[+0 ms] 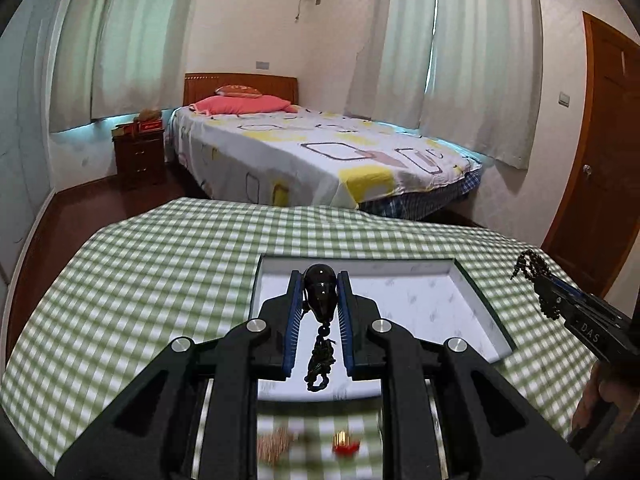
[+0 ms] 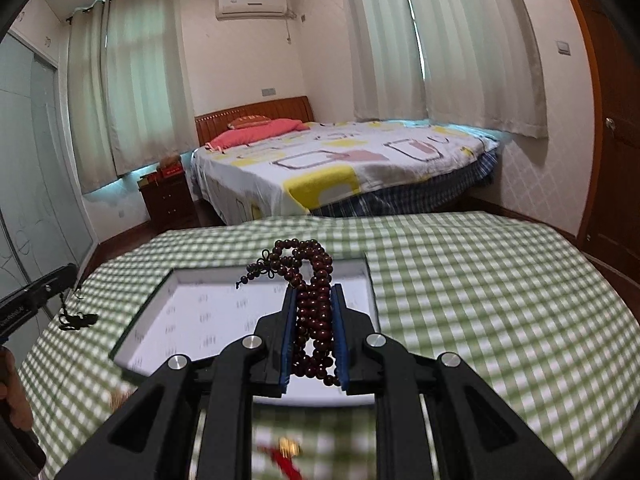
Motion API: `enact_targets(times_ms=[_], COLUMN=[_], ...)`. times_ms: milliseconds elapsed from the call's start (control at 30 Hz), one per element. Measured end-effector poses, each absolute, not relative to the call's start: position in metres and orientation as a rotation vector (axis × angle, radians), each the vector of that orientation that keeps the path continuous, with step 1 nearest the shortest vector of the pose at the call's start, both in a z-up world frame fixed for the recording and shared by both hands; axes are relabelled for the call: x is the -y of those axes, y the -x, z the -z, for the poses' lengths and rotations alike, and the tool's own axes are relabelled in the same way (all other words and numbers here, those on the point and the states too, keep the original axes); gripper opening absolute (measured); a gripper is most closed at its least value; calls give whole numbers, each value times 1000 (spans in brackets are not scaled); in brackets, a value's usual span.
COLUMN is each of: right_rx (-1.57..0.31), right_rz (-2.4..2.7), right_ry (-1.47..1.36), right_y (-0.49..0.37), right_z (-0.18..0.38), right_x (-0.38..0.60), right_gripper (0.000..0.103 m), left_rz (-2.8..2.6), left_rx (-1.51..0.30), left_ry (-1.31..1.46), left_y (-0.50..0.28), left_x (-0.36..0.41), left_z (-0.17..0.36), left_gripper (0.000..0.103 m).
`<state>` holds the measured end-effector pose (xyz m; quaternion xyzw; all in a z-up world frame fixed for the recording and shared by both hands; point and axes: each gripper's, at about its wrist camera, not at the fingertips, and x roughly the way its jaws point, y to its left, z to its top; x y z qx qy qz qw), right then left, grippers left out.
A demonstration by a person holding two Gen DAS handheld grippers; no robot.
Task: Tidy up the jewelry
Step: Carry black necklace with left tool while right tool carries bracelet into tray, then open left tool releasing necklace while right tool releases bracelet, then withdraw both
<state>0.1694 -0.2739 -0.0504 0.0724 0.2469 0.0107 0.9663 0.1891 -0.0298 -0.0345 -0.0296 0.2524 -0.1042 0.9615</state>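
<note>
My left gripper is shut on a glossy black pendant, whose dark cord and tassel hang between the blue pads. It hovers over a shallow white-lined box on the green checked tablecloth. My right gripper is shut on a dark red bead string, bunched between its pads with a loop rising above the tips. It also hangs above the box. Each gripper shows at the edge of the other's view: the right gripper and the left gripper.
A red and gold ornament and a coppery chain piece lie blurred on the cloth near me. The red ornament shows in the right view too. Beyond the table stand a bed, a nightstand and a door.
</note>
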Motion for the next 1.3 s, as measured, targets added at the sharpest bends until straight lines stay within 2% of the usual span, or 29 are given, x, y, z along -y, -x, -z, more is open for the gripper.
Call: enact_targets(times_ms=[167,400,633,867,900,933,1000,1100,1200,1300], right_rx=[-528,-695,-850,-949,-952,-948,-939,-922,-890,-839], right_rz=[-37,-31,-35,-26,-25,-24,-20,-18,-16,-13], right_ry=[-160,-202,-232,-204,-197,-192,-186,-185,-171,-164], right_y=[-222,-288,-328,-345,-344,-344,-346,-347,-342,-328], right_z=[59,105,129,135,135,135,135,134,131,123], right_x=[272,281,289,282,281,280,283,284,283,286], right_gripper=[18,18,18,22,30,37,44,48,53,54], left_rz=[217,210,205,222,221,220,210,209,204,192], left_rx=[-556,-727,-898,-1006,-1006,-1005,-1000,-989,-958,-906], left_ry=[45,24,31,63,65,65,70,93,112,125], left_y=[-252,-329,-374,-392,-392,-392,-393,-393,-384,-373], left_x=[47,65,65,65,65,65,65,62,54,48], left_z=[48,100,142,158,157,157,156,153,147,136], left_gripper=[17,17,17,18,22,34,50,56,66,70])
